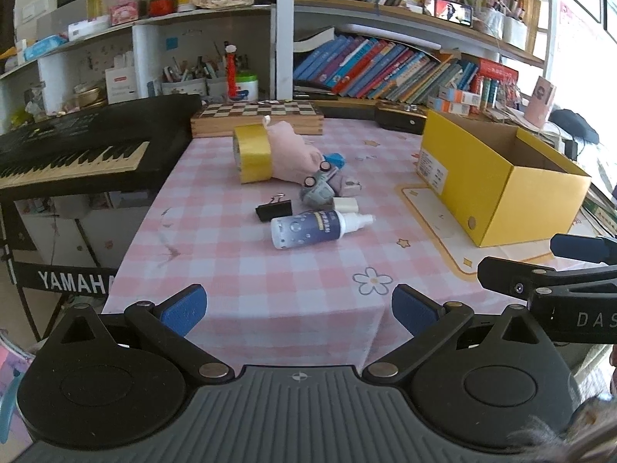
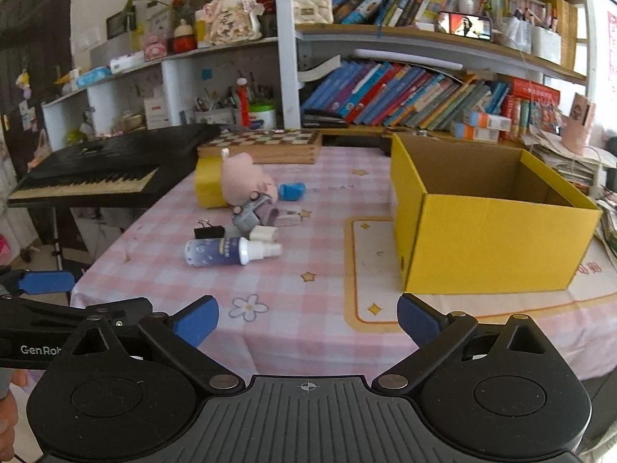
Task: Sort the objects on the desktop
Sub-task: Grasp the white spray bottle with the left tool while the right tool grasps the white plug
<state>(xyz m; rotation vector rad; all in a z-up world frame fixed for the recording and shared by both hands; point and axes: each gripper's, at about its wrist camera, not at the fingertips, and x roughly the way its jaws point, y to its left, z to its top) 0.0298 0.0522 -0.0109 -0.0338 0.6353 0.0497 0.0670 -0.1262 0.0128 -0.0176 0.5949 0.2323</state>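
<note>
Left gripper (image 1: 299, 306): spread wide, held nothing.
Right gripper (image 2: 307, 318): spread too.
Yellow box (image 2: 486, 247): open, probably waiting for the spray bottle (image 2: 227, 251).

A black Yamaha keyboard (image 1: 73, 150) stands on its stand just beside the table's left edge. A folded chessboard (image 2: 262, 146) lies at the back of the pink checked tablecloth (image 2: 308, 254). Behind, shelves hold leaning rows of books (image 1: 385, 67), a pen holder (image 1: 189, 77), and what looks like a lit phone (image 2: 464, 25).
</note>
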